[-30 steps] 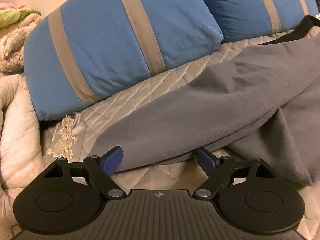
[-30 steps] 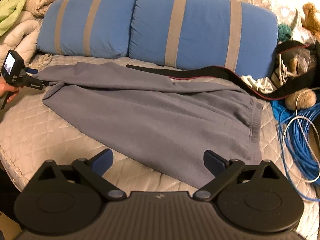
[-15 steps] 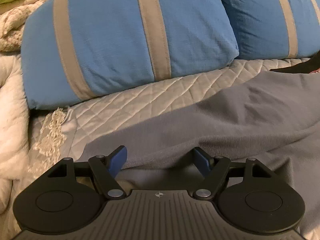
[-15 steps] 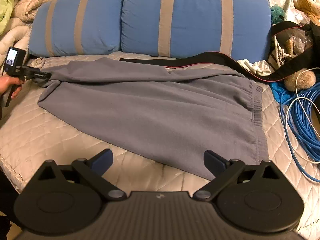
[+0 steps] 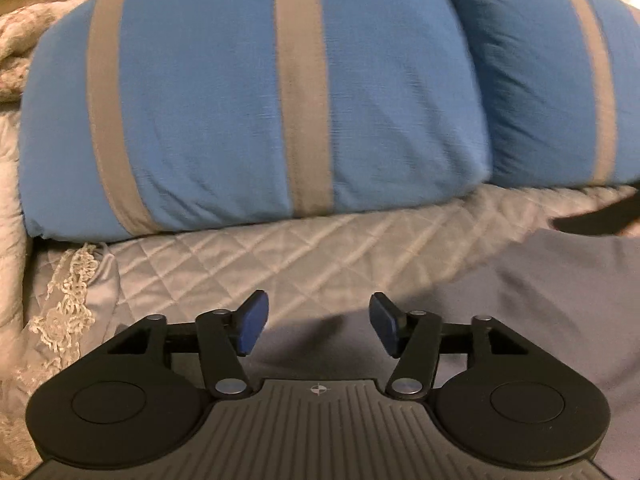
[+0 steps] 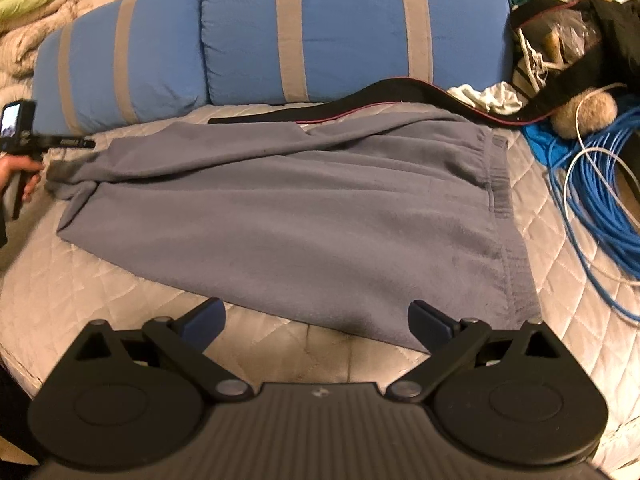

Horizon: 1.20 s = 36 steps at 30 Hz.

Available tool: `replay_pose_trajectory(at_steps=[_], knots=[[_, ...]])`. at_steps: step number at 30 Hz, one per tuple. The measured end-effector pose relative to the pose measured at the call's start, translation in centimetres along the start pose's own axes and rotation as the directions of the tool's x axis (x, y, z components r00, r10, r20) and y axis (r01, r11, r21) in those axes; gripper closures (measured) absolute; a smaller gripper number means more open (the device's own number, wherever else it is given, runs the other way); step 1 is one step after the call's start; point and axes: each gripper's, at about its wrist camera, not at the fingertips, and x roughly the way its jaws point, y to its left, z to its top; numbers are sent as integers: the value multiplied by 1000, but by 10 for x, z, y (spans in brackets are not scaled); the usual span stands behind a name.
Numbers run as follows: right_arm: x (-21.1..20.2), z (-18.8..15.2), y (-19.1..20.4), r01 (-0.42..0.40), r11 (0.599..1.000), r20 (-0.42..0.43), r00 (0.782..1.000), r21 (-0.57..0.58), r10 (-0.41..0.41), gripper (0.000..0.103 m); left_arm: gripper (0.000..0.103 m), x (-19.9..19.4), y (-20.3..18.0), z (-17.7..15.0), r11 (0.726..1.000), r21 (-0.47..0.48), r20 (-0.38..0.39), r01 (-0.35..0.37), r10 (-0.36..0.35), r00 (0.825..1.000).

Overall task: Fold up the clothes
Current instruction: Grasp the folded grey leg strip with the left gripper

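Grey fleece trousers (image 6: pixel 300 208) lie flat across the quilted bed, waistband (image 6: pixel 500 168) to the right and leg ends to the left. My right gripper (image 6: pixel 316 320) is open wide just above their near edge, touching nothing. In the left wrist view the end of a trouser leg (image 5: pixel 540 300) runs under my left gripper (image 5: pixel 319 328). Its jaws are closing with grey cloth low between them, and a gap remains on both sides of the blue pads (image 5: pixel 254 328). From the right wrist view, the left gripper (image 6: pixel 91 144) hovers at that leg end, held by a hand (image 6: pixel 18 168).
Two blue pillows with grey stripes (image 6: pixel 340 28) line the back of the bed. A black strap (image 6: pixel 360 100) lies behind the trousers. Blue cable coils (image 6: pixel 592 200), a plush toy (image 6: pixel 584 114) and clutter sit at the right. Blankets (image 6: pixel 28 36) pile at the left, by lace trim (image 5: pixel 68 304).
The left gripper's jaws have narrowed, and it has moved to the end of the trouser leg, nearer the pillow. The right gripper has rolled a little and come closer to the trousers' near edge.
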Motion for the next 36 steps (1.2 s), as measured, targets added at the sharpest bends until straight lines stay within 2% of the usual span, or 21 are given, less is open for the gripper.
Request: replay_pose_trajectory(at_steps=[1,3,4,6,7,8,10,11,14,18,22,25,27,30,33,34,35,36], knots=[[0,0,-1,-10,1000,1,1000,7,10,2,36,-10,-2,-3,1000,17,-2,5,-5,1000],[0,0,-3,-29,999,2,1000,22,29,2,35,-24,-2,-10,1000,9,-23,5,-5,1000],[0,0,-4,-40,999,5,999,28,40,2,35,-29,3,-13,1000,-24,-45,14,-15,999],[-2,-1,-6,-58,998,10,998,38,58,2,35,-36,24,-20,987,-157,-88,44,-58,994],[-2,-1,-6,-64,997,13,998,40,63,2,35,-37,39,-22,964,-261,-107,57,-88,990],[-3,-1,-6,-69,997,16,998,41,68,2,35,-35,57,-26,925,-374,-124,73,-128,984],[-4,-2,-5,-74,996,22,997,40,73,2,35,-28,88,-39,821,-564,-156,88,-211,965],[-5,-2,-4,-74,996,24,997,38,74,2,36,-23,100,-46,773,-630,-179,75,-239,955],[-6,-3,-3,-73,997,30,997,31,72,2,36,-11,120,-65,671,-739,-201,54,-296,934],[-8,-4,-3,-67,997,38,997,37,66,2,37,0,130,-75,576,-813,-128,89,-326,937],[-13,-4,-6,-61,997,63,996,36,59,2,38,8,139,-84,433,-898,-75,83,-336,939],[-20,-1,-7,-23,1000,97,995,-17,25,2,49,10,142,-89,355,-933,-73,54,-335,939],[-27,2,-11,23,998,125,992,-54,-16,2,53,9,146,-98,286,-957,-53,50,-342,938],[-40,9,-25,76,995,158,985,-71,-64,2,66,12,152,-111,174,-983,-15,51,-358,934],[-52,15,-39,184,972,189,969,-143,-156,2,77,20,157,-123,81,-995,18,54,-386,922],[-56,17,-44,220,961,201,962,-167,-185,2,85,23,159,-127,50,-997,30,54,-395,918],[-59,17,-49,252,945,209,955,-209,-209,2,93,25,160,-130,33,-998,36,54,-401,916],[-61,16,-54,282,925,212,950,-254,-231,2,96,25,160,-129,48,-997,29,53,-400,916]])
